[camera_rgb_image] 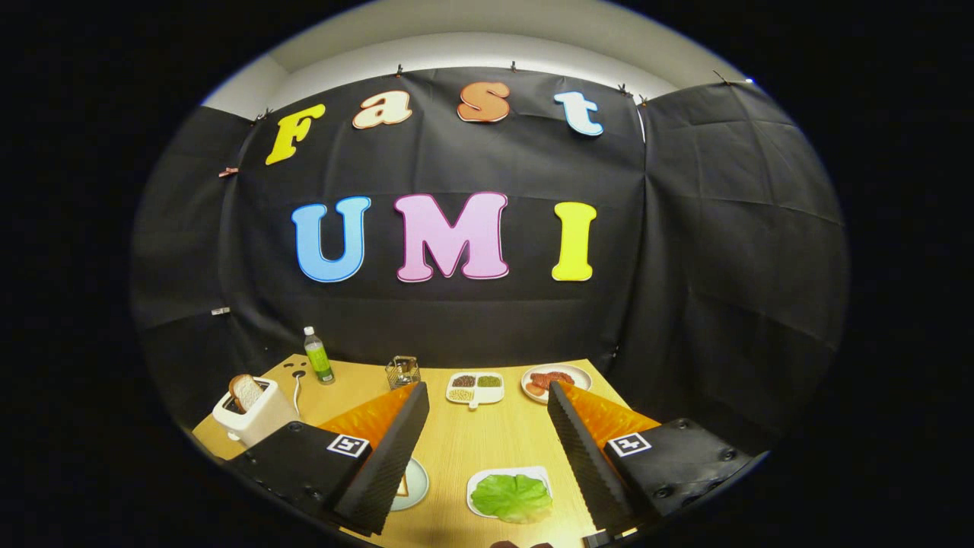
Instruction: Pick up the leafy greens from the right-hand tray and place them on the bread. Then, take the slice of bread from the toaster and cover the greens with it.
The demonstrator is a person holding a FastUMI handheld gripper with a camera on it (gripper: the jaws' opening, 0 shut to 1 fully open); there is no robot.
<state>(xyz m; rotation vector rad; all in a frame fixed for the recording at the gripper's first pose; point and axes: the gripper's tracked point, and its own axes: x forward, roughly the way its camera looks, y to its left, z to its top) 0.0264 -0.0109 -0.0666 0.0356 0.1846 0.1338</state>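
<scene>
Hovering claw point(487, 396) spread wide (holding nothing), leafy greens point(511, 497) between fingers, bread point(401, 484) seemingly half-hidden.

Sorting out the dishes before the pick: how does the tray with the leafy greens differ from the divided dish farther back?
The tray holds one big flat green leaf; the divided dish holds small heaps in separate compartments. The tray lies near, between the open gripper fingers; the divided dish sits beyond the fingertips, beside a plate of reddish food. Both look white and rest flat on the wooden table.
</scene>
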